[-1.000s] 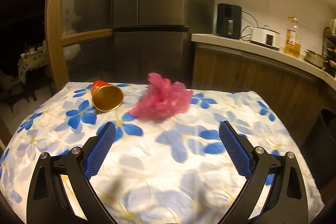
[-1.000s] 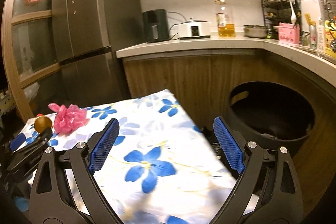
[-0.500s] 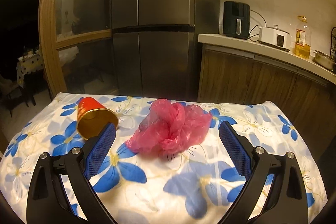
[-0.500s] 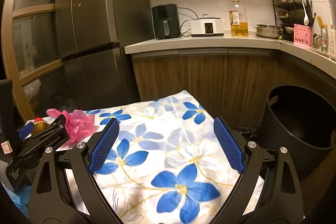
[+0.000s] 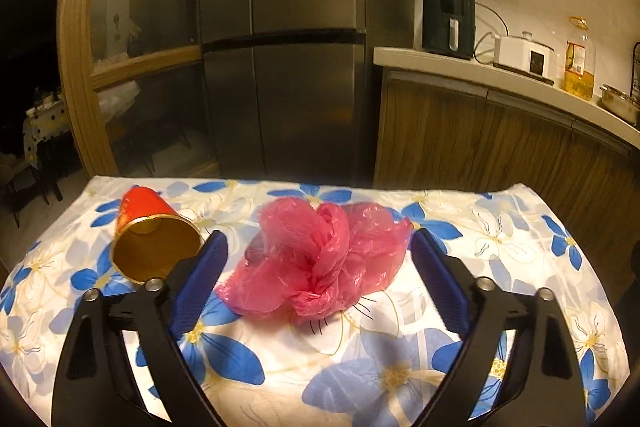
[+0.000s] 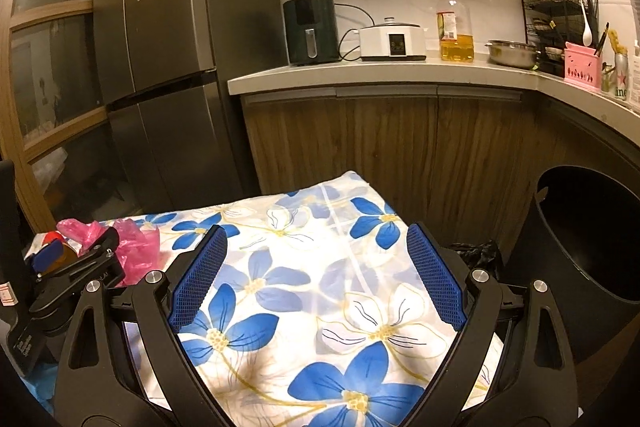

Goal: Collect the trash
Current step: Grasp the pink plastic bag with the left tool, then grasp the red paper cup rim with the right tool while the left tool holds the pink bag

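Note:
A crumpled pink plastic bag (image 5: 320,259) lies on the flowered tablecloth (image 5: 520,227). My left gripper (image 5: 318,267) is open, its blue pads on either side of the bag, not touching it. A red paper cup (image 5: 154,239) with a gold inside lies on its side just left of the left finger. My right gripper (image 6: 316,271) is open and empty over the right part of the table (image 6: 320,227). The bag (image 6: 136,247) and the left gripper (image 6: 76,267) show at the left of the right wrist view.
A black trash bin (image 6: 580,247) stands on the floor right of the table, with a crumpled black bag (image 6: 476,253) beside it. A fridge (image 5: 288,47) and wooden cabinets (image 5: 480,147) with a countertop stand behind the table.
My left gripper has moved forward so the pink bag now lies between its open fingers. My right gripper has shifted a little; the bin sits further right in its view.

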Available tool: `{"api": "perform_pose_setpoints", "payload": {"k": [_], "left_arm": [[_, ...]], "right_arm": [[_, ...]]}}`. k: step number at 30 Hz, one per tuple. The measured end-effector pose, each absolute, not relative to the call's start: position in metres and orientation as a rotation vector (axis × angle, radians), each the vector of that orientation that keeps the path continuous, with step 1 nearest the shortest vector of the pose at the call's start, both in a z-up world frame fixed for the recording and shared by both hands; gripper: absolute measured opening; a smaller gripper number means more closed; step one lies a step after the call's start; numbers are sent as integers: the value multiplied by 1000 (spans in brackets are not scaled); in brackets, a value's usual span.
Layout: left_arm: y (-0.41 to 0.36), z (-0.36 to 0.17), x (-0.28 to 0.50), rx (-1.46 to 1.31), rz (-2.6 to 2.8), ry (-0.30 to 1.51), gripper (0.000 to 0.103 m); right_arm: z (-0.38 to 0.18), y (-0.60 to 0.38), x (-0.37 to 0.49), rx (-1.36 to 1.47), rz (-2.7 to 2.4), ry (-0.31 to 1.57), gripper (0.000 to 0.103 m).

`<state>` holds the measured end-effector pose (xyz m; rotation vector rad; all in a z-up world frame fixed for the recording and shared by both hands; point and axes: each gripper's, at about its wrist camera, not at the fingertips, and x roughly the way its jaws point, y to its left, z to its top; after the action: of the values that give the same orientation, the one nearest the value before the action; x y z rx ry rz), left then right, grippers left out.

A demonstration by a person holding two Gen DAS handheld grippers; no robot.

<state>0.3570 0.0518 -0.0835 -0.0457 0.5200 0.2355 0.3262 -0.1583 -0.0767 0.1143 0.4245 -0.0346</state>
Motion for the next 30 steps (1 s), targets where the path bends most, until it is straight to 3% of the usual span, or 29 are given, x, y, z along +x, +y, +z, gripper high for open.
{"api": "perform_pose_setpoints", "payload": {"k": [4,6,9,15,30], "left_arm": [[53,-91,365,-50,211,567,56],[53,-93,366,-54,196,575,39],[53,-95,367,-55,179,585,28],[55,-95,363,-70,178,580,21],[88,-67,268,-151,277,532,20]], "right_arm": [[-79,-157,332,110,-31,431,90],[-80,-156,334,110,-28,433,90],[-81,-156,334,110,-26,435,90],[-82,-154,334,110,-19,443,90],[-71,-111,313,74,80,434,90]]}}
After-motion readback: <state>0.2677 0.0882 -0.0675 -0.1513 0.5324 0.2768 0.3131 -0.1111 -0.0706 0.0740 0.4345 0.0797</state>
